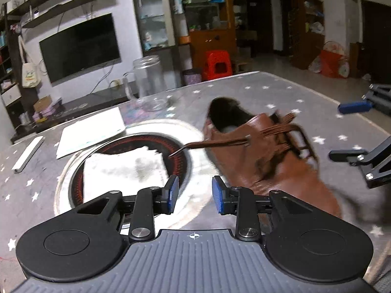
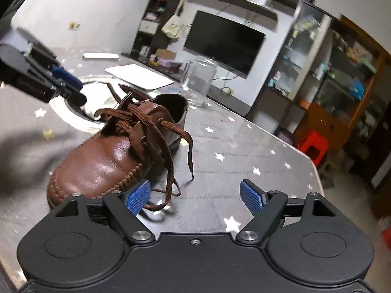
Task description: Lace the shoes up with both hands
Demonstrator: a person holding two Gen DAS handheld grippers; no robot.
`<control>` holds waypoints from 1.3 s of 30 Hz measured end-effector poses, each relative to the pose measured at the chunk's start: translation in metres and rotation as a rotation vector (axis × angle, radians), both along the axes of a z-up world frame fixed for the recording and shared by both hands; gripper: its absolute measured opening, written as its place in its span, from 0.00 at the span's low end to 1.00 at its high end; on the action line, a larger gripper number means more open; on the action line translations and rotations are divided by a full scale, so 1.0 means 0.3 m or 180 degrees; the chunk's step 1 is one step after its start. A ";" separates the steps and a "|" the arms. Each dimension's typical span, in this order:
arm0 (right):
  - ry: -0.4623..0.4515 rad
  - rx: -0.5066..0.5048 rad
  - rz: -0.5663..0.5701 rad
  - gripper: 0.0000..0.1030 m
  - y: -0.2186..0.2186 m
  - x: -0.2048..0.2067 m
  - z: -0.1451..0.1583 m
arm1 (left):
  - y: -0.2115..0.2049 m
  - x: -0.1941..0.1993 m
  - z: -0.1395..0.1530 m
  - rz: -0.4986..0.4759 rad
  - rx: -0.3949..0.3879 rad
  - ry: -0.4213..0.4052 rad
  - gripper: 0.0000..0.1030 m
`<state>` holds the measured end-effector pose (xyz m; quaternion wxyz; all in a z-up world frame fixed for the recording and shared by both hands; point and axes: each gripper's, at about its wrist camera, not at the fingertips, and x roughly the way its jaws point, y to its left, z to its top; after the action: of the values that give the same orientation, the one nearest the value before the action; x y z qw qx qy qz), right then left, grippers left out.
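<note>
A brown leather shoe [image 1: 266,161] [image 2: 110,156] lies on the star-patterned table, its brown laces [image 2: 156,131] loosely threaded. One lace end [image 1: 210,144] sticks out left over the round cooktop; another lace end [image 2: 189,156] droops onto the table. My left gripper [image 1: 195,194] is open and empty, just left of the shoe's toe. My right gripper [image 2: 195,196] is open wide and empty, in front of the toe with a lace loop [image 2: 168,195] beside its left pad. Each gripper shows in the other's view: the right one [image 1: 361,161], the left one [image 2: 63,85].
A round built-in cooktop [image 1: 117,166] with a white cloth [image 1: 127,168] sits left of the shoe. A glass jar [image 1: 149,83] [image 2: 198,80], white paper [image 1: 90,131] and a white bar [image 1: 28,155] lie farther back. The table edge [image 2: 315,171] runs at the right.
</note>
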<state>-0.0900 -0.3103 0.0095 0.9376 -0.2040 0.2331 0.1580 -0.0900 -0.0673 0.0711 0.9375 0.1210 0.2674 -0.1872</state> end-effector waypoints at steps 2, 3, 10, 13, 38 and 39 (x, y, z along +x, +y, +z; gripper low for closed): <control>0.0026 0.0100 -0.0053 0.81 -0.011 -0.013 -0.005 | -0.017 -0.014 0.014 -0.0063 -0.0010 -0.0047 0.29; 0.0039 0.0150 -0.0079 0.81 -0.017 -0.019 -0.008 | -0.030 -0.022 0.027 -0.0107 -0.0026 -0.0080 0.29; 0.0156 0.0347 -0.0081 0.82 -0.010 -0.056 -0.035 | -0.101 -0.047 0.074 -0.0369 -0.0040 -0.0234 0.29; 0.0180 0.0399 -0.0062 0.82 -0.001 -0.063 -0.037 | -0.144 -0.045 0.079 -0.0548 0.0080 -0.0266 0.29; 0.0292 0.0547 -0.0040 0.83 0.010 -0.074 -0.051 | -0.290 0.091 0.031 -0.1983 0.1391 -0.0420 0.20; 0.0296 0.0552 -0.0039 0.83 0.009 -0.074 -0.051 | -0.289 0.099 0.029 -0.2003 0.1413 -0.0405 0.20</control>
<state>-0.1122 -0.3075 -0.0059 0.9408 -0.1132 0.2631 0.1810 -0.0603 -0.1540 0.0797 0.8000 0.4083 0.1926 -0.3953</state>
